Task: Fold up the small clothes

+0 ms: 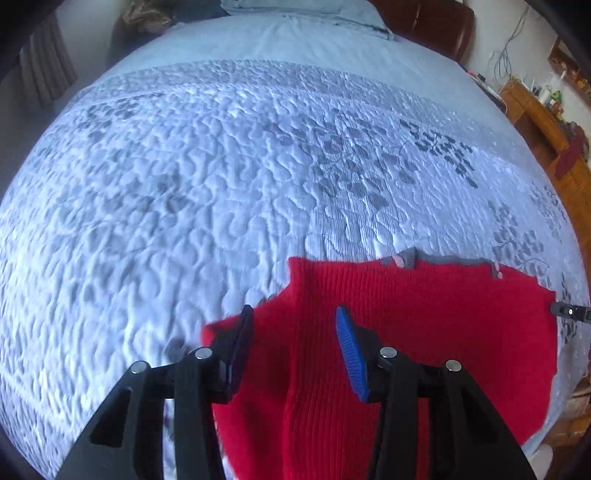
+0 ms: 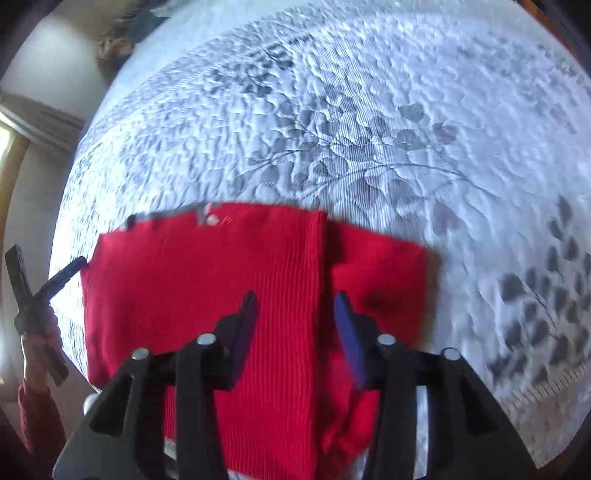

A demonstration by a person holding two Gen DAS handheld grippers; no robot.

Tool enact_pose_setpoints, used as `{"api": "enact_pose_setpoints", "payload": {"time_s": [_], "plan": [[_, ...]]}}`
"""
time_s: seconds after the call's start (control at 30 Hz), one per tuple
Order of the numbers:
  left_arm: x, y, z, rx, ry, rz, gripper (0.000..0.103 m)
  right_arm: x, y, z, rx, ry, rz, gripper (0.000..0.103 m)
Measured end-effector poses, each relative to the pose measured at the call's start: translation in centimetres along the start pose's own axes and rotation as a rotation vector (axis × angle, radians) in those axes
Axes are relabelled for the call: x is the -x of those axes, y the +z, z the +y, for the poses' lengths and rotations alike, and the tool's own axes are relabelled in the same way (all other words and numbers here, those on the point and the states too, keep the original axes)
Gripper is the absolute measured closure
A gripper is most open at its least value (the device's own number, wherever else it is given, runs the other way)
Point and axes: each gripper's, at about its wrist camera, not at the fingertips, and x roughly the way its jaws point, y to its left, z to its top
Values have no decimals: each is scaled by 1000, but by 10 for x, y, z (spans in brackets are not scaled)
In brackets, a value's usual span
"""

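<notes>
A small red knit sweater [image 1: 424, 325] with a grey neckline trim lies flat on the quilted bedspread [image 1: 203, 184], its sides folded inward. My left gripper [image 1: 295, 317] hovers open over the sweater's left part, nothing between its blue pads. The right gripper's tip [image 1: 569, 311] shows at the sweater's right edge. In the right wrist view the sweater [image 2: 221, 280] shows a folded edge running down its middle. My right gripper [image 2: 295, 302] is open above that edge and holds nothing. The left gripper [image 2: 66, 275] shows at the sweater's left edge, held by a hand in a red sleeve.
The pale blue quilted bedspread [image 2: 369, 129] with grey leaf patterns covers the bed. A dark headboard [image 1: 436, 26] and pillows stand at the far end. A wooden cabinet [image 1: 546, 122] with clutter stands to the right. A wall [image 2: 48, 59] lies left of the bed.
</notes>
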Motion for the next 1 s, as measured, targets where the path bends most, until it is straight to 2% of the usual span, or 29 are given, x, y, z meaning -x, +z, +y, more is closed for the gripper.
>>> {"api": "enact_pose_setpoints", "payload": {"time_s": [0.07,0.13,0.2,0.23,0.27,0.33,0.4,0.47,0.6,0.73,0.77,0.83,0.9,0.93,0.97,1.0], "plan": [[-11,1,-4,-19,-17,11,65,-13,5,-1,1,-6,21,55],[-23,3,-11,-44,-36,44,87,-24,10,-1,14,-10,38,59],[-31,0,-15,-66,-44,55,95,-27,13,1,42,-28,40,80],[-31,0,-17,-76,-38,48,95,-27,16,2,56,-18,38,98],[-28,-1,-19,-79,-42,33,95,-24,15,2,59,14,34,99],[-17,1,-16,-56,-66,-10,96,-12,17,1,74,27,-15,99],[-15,1,-12,-52,-37,-25,96,-3,17,-3,76,20,-52,99],[-28,0,-8,-69,0,4,96,-6,18,-16,36,19,-49,100],[-42,-5,-3,-53,-21,27,96,-34,15,-36,-35,34,-7,100],[-36,-2,-2,-47,-26,38,92,-33,13,-39,-70,51,-15,97],[-31,-2,-2,-44,-18,37,91,-29,12,-38,-64,44,-15,90],[-13,-4,-6,-38,-25,15,89,-14,7,-33,-58,49,-32,83],[8,-13,-11,-33,-58,12,89,9,-5,-26,-52,68,-60,82],[17,-19,-15,-31,-60,25,89,19,-11,-20,-46,65,-70,78],[28,-27,-20,-30,-67,22,86,28,-20,-14,-38,57,-78,69],[36,-34,-23,-31,-79,15,74,36,-30,-10,-30,46,-84,64]]}}
